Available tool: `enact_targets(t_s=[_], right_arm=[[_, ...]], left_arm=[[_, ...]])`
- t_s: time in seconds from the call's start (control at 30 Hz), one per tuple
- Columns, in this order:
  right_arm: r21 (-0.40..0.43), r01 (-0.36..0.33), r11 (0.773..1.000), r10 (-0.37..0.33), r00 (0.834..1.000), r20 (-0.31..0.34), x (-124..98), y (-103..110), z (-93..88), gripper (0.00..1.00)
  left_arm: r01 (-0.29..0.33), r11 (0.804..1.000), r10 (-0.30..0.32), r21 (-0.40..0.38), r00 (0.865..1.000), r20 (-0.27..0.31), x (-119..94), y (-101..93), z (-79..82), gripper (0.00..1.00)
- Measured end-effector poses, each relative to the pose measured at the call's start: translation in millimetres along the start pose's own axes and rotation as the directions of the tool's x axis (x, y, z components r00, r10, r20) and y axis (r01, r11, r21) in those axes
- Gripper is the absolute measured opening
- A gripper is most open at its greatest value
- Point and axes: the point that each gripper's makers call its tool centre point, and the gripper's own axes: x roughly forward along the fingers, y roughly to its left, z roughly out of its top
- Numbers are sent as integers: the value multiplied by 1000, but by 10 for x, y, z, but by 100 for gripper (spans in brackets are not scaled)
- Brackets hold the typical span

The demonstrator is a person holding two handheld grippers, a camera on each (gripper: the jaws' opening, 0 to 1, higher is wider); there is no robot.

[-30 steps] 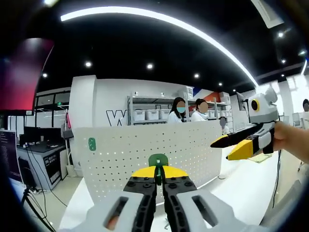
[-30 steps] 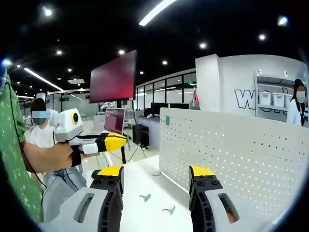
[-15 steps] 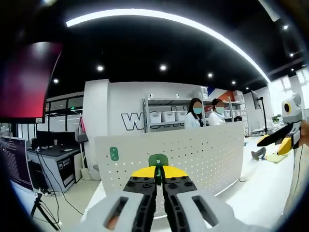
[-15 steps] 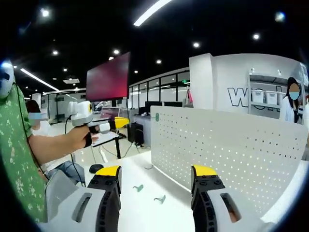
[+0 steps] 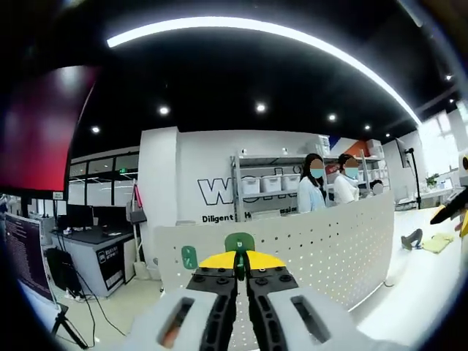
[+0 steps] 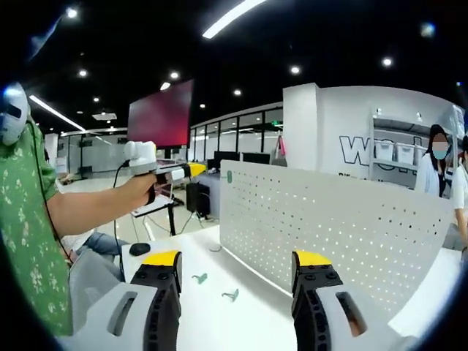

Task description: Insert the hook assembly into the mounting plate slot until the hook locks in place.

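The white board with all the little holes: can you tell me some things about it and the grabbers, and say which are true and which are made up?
1. The left gripper is shut on a green hook. True.
2. The right gripper is holding a hook. False: its jaws stand open and empty.
3. The pegboard lies flat. False: it stands upright on the white table.
4. Two small hooks lie on the table. True.

The perforated mounting plate (image 6: 329,227) looked like matt white painted metal. The table (image 6: 219,307) was smooth and white, and the small green hook (image 5: 239,243) seemed plastic.
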Motion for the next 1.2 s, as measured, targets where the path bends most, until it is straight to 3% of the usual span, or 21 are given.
enact_targets(t_s=[0.67, 1.2], right_arm=[[-32, 41, 999, -42, 998, -37, -146, -172, 12, 66], [-40, 60, 997, -62, 997, -41, -115, -272, 71, 71]], left_arm=[[-37, 999, 37, 36, 999, -21, 522, 106, -147, 3], [-83, 996, 84, 30, 996, -33, 787, 254, -316, 3]])
